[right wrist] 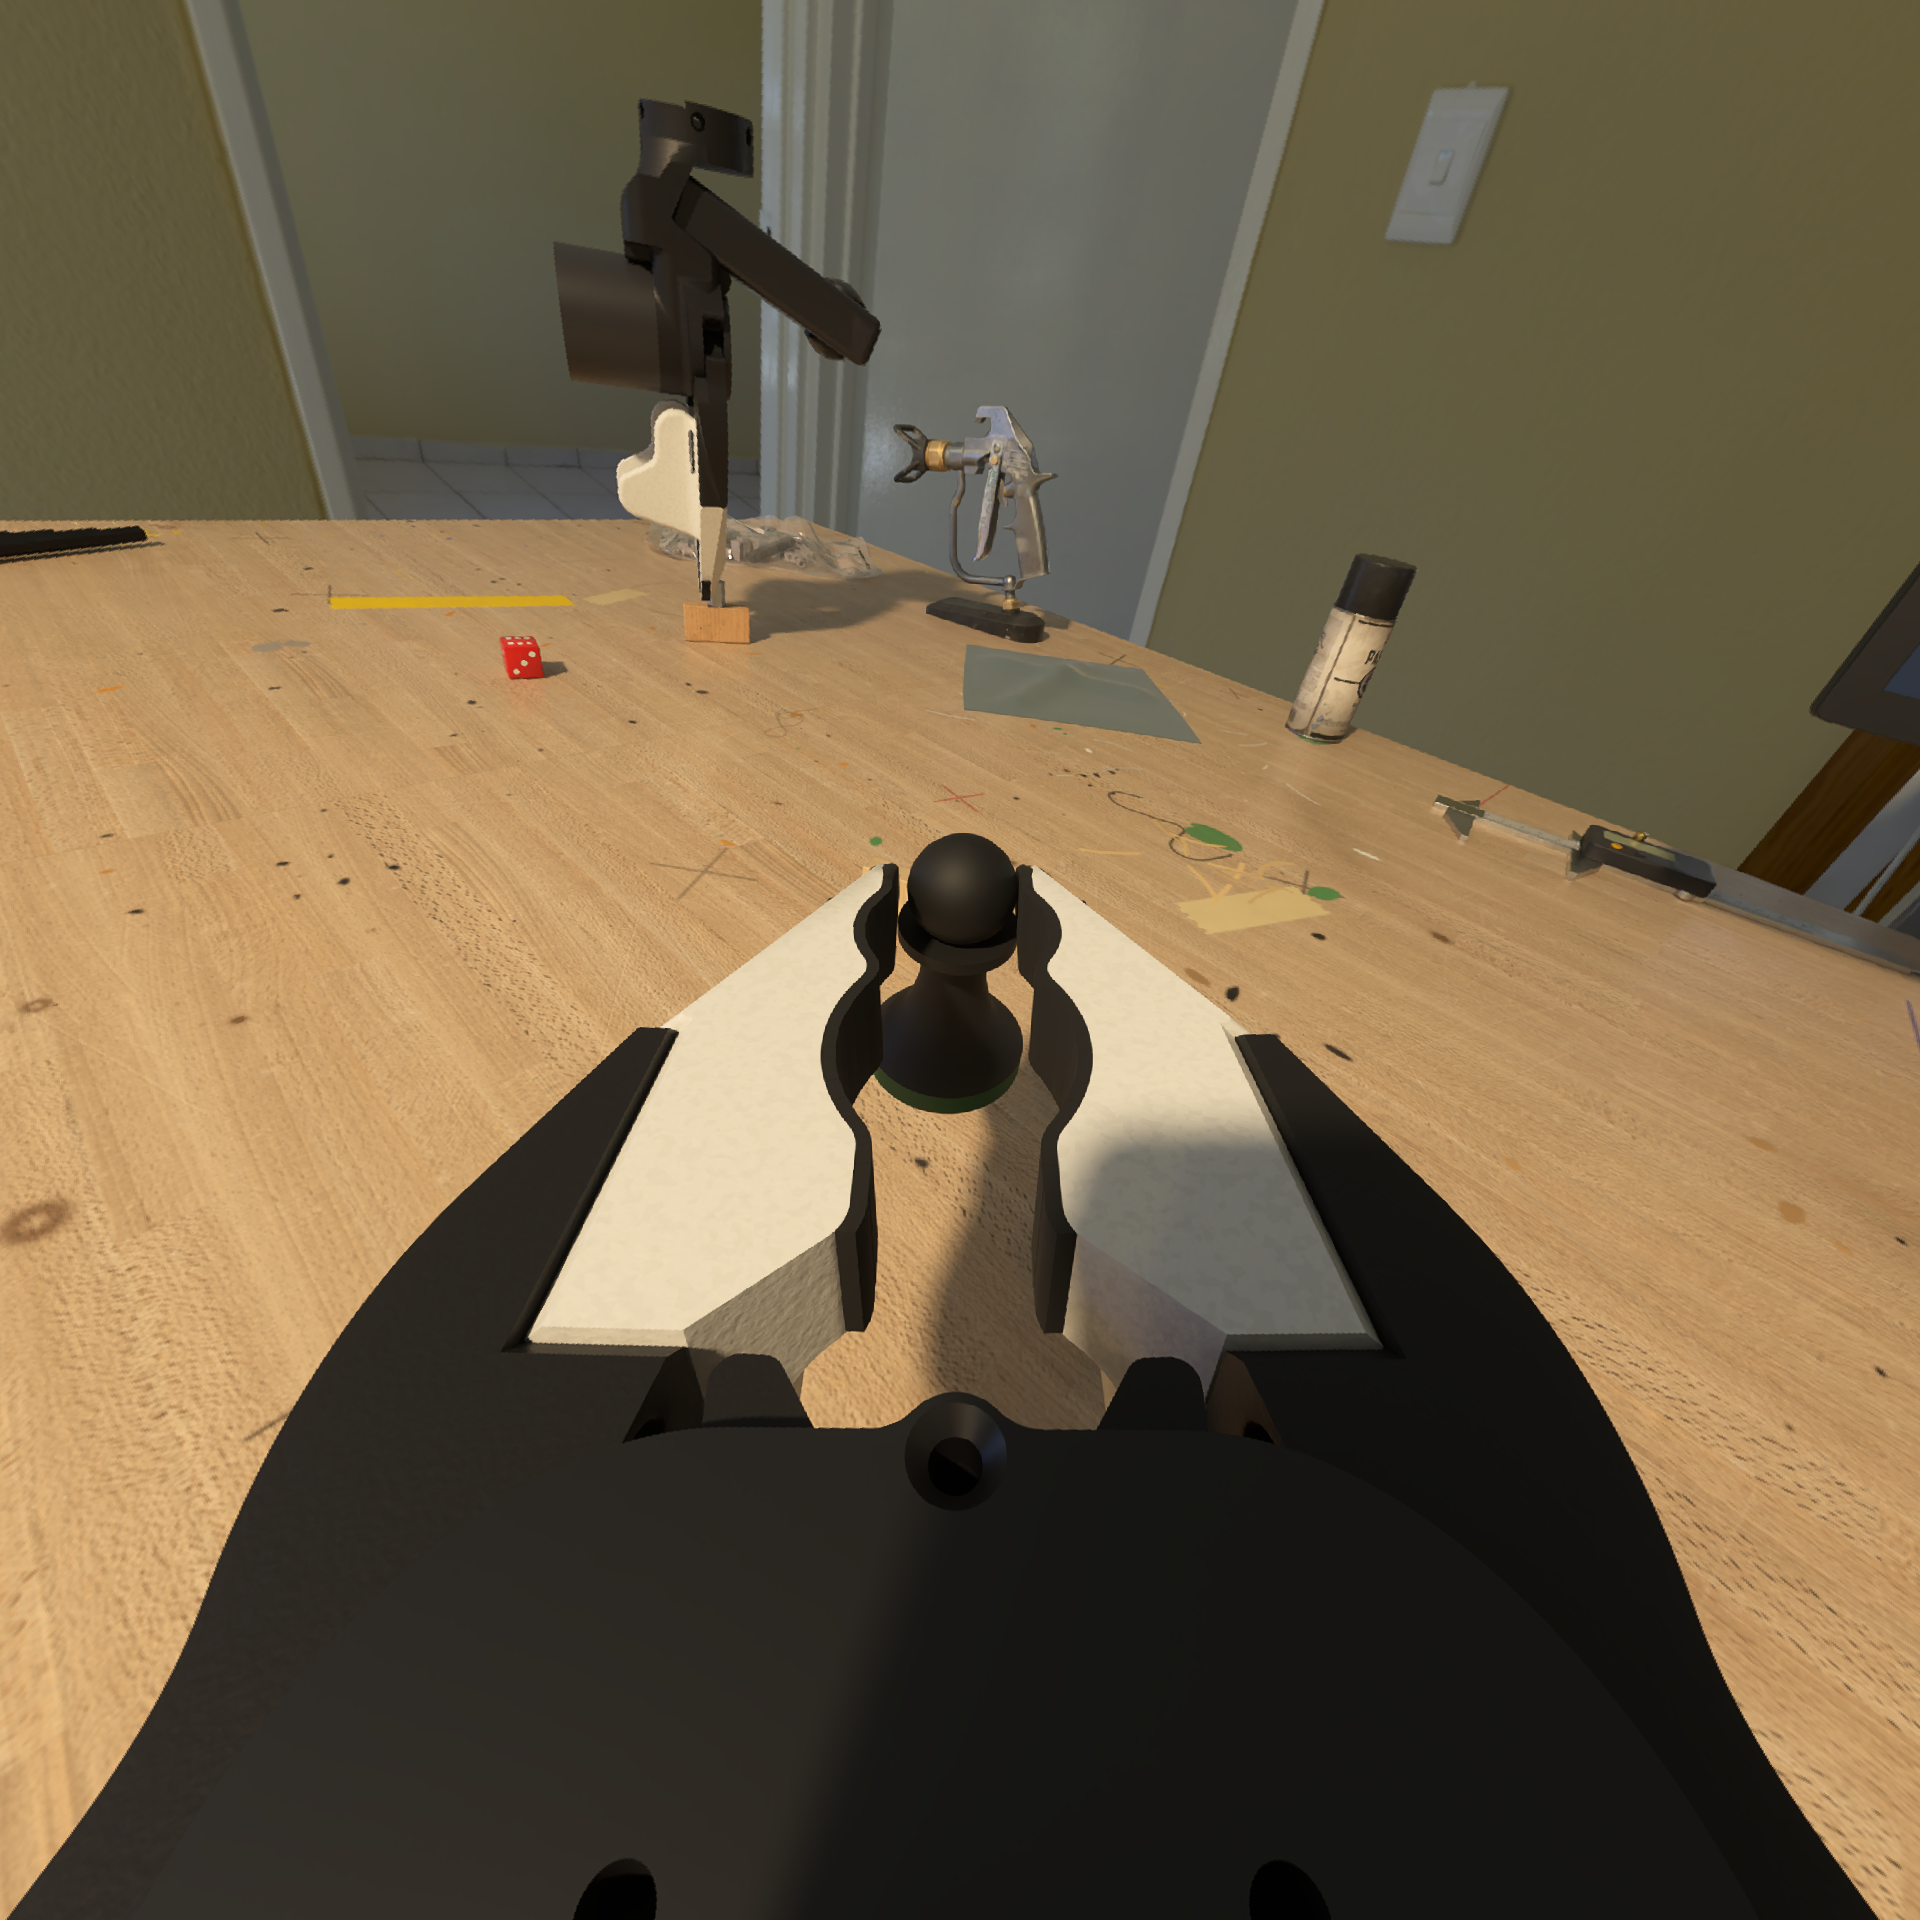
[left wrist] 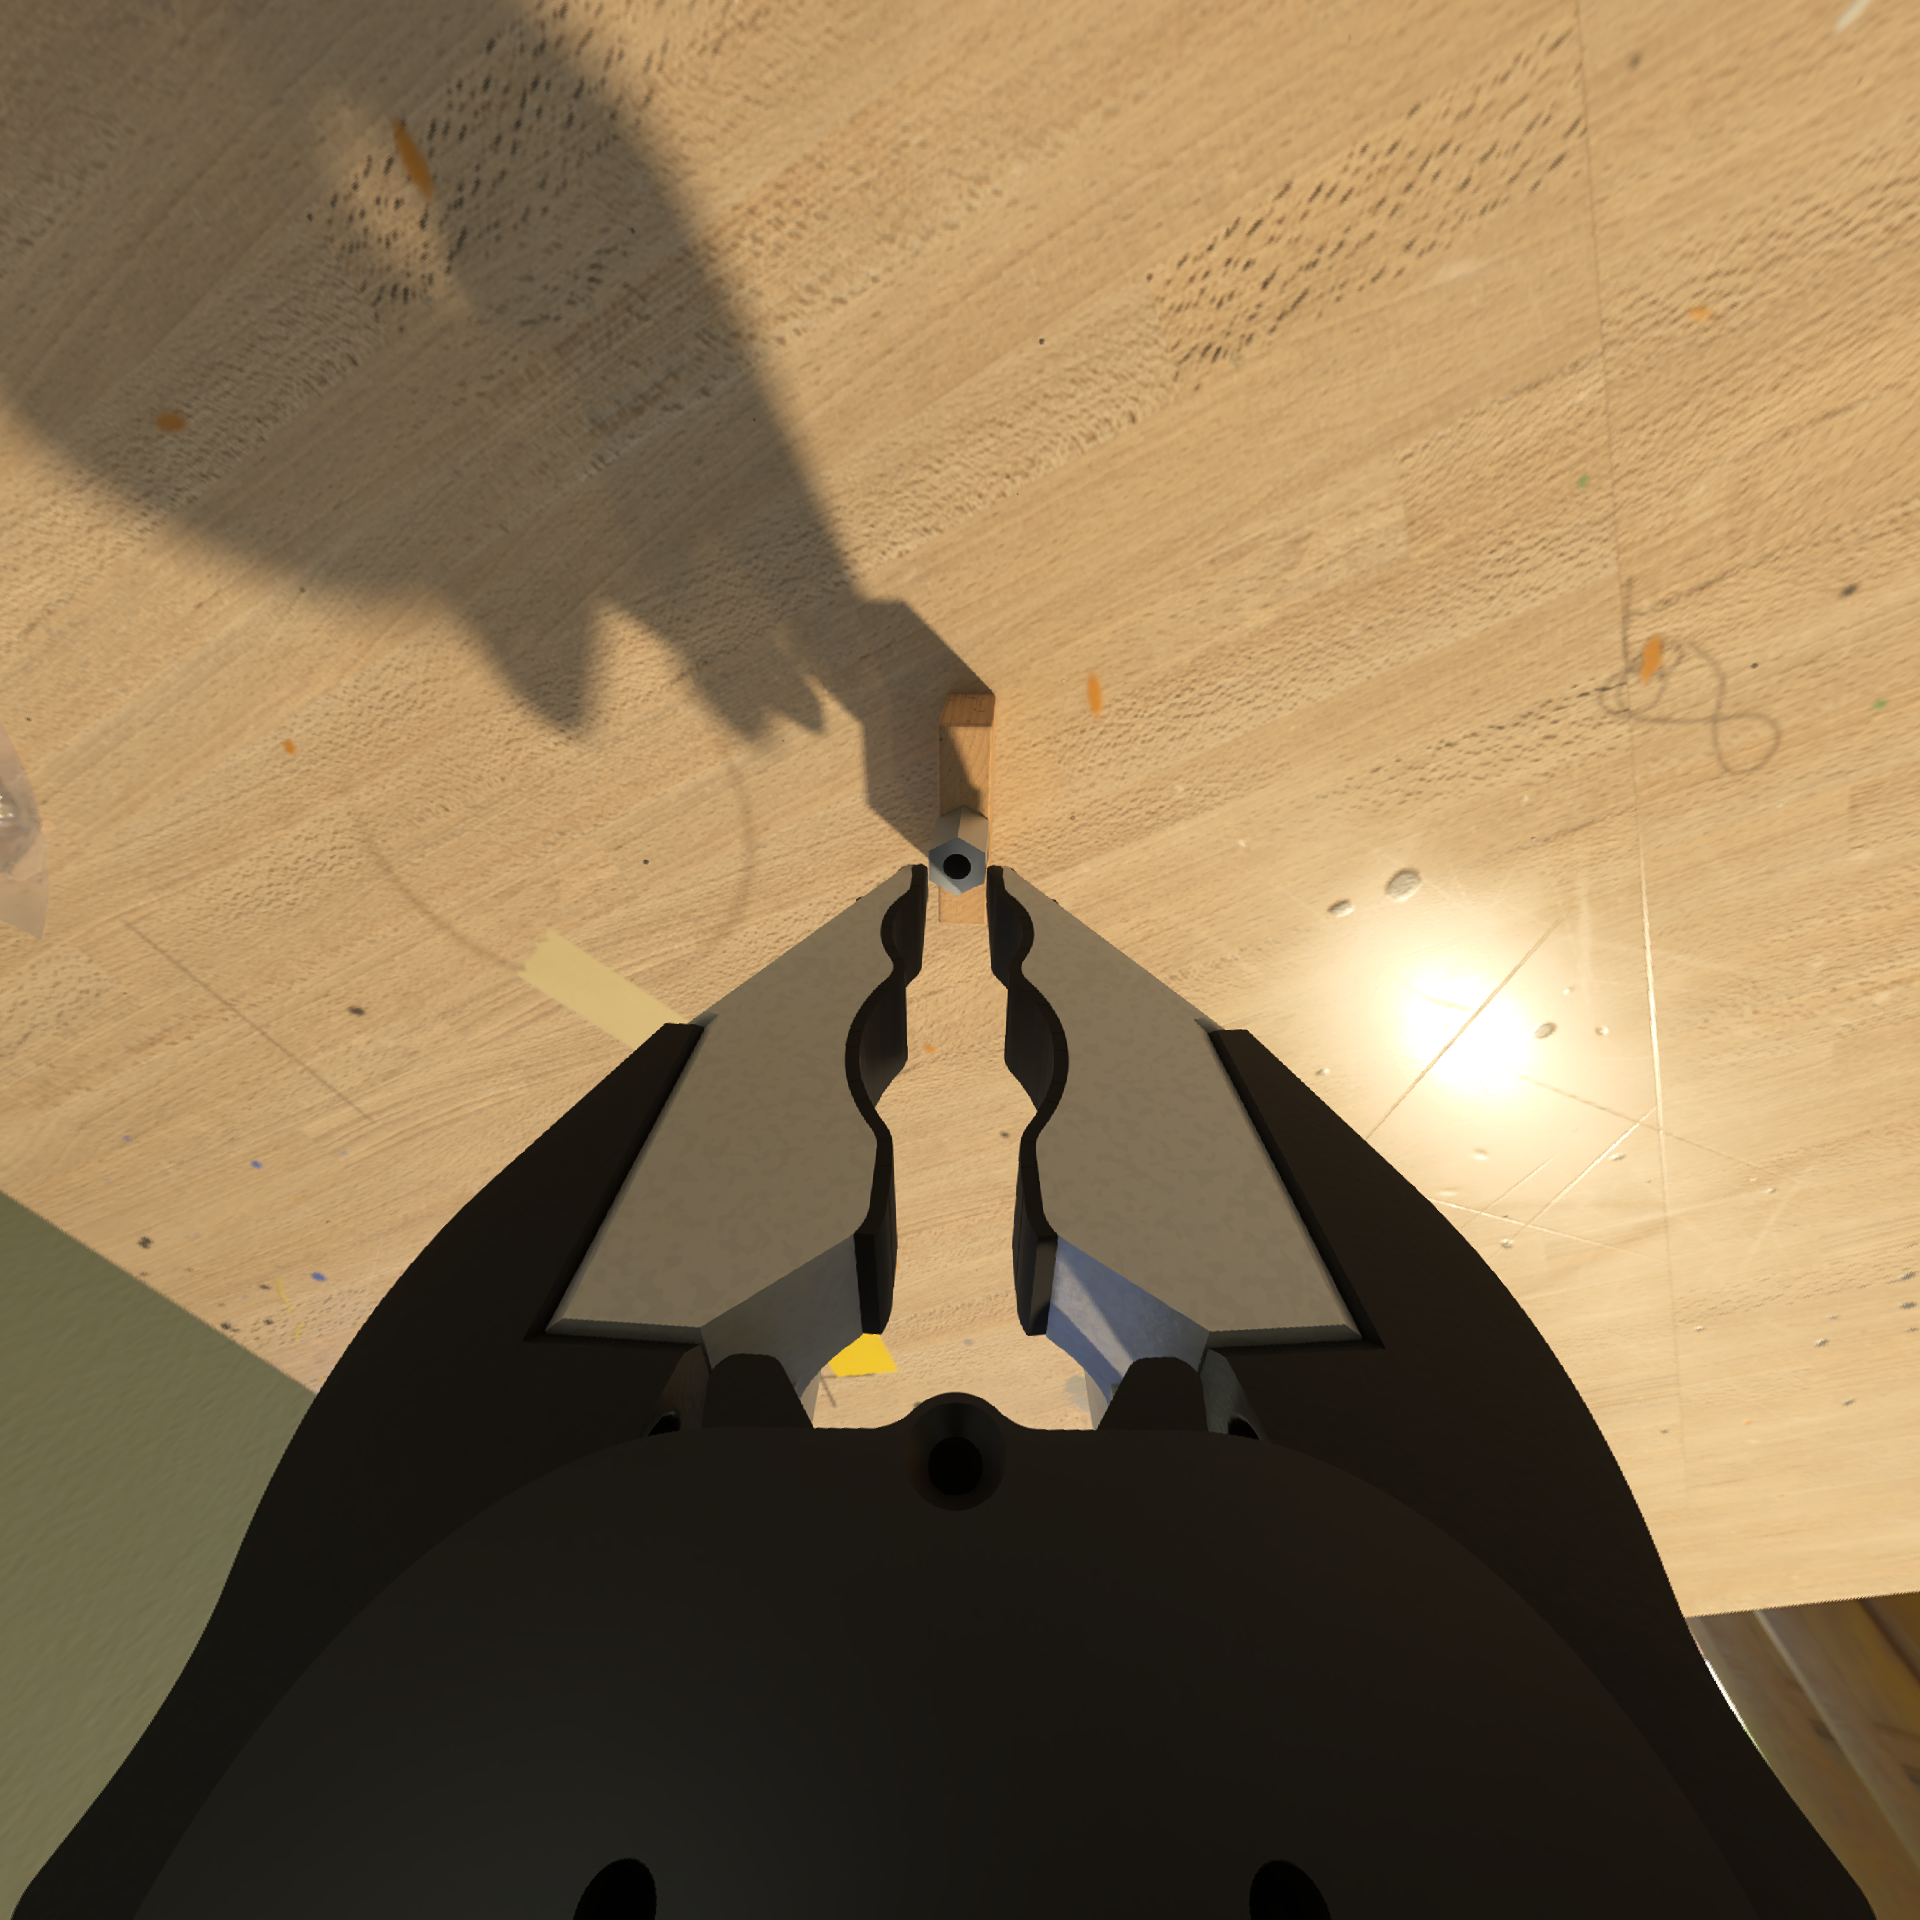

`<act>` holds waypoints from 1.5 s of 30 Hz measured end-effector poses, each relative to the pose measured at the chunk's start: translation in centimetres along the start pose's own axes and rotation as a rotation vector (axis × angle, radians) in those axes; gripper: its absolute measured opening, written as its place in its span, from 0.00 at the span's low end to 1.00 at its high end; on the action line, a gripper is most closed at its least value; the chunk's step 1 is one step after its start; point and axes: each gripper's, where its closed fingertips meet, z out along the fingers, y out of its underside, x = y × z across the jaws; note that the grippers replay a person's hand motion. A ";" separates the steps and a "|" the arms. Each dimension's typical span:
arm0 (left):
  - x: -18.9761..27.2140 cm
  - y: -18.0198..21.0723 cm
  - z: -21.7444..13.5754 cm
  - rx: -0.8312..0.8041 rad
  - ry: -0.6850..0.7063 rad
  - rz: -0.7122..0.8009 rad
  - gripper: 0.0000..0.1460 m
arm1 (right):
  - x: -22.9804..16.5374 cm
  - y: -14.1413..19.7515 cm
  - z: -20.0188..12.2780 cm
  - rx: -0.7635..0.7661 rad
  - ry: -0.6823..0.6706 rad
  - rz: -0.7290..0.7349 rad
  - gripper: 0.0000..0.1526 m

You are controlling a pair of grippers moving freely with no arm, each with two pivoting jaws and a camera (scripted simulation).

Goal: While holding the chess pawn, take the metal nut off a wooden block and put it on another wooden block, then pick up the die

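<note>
In the left wrist view my left gripper (left wrist: 957, 883) points straight down at a small wooden block (left wrist: 968, 748). Its fingertips sit on either side of the grey metal nut (left wrist: 957, 864), which rests on the block, and they are closed to the nut's width. The right wrist view shows the same gripper (right wrist: 712, 594) upright over the block (right wrist: 717, 623). My right gripper (right wrist: 958, 883) is shut on the round head of the black chess pawn (right wrist: 958, 935), low over the table. The red die (right wrist: 521, 657) lies left of the block. No other block is in view.
A spray gun on a stand (right wrist: 992, 499), a grey sheet (right wrist: 1070, 691), a spray can (right wrist: 1345, 655) and a caliper (right wrist: 1621, 852) lie to the right. A clear bag of parts (right wrist: 790, 545) lies behind the block. The table edge (left wrist: 208, 1320) runs lower left.
</note>
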 end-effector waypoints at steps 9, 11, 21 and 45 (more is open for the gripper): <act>1.0 -0.7 -6.4 0.258 -0.122 0.031 0.07 | -0.3 -0.3 -0.1 0.005 -0.011 -0.012 0.15; 3.4 -0.7 -9.7 0.389 -0.118 0.055 0.07 | -0.4 -0.3 -0.1 0.005 -0.016 -0.013 0.15; 24.1 0.0 -12.6 0.584 0.033 0.481 0.07 | -0.2 0.4 -0.2 -0.026 -0.003 -0.018 0.15; 34.3 -4.2 -1.1 0.283 0.119 0.724 0.27 | -0.1 1.0 -0.3 -0.060 -0.015 -0.005 0.15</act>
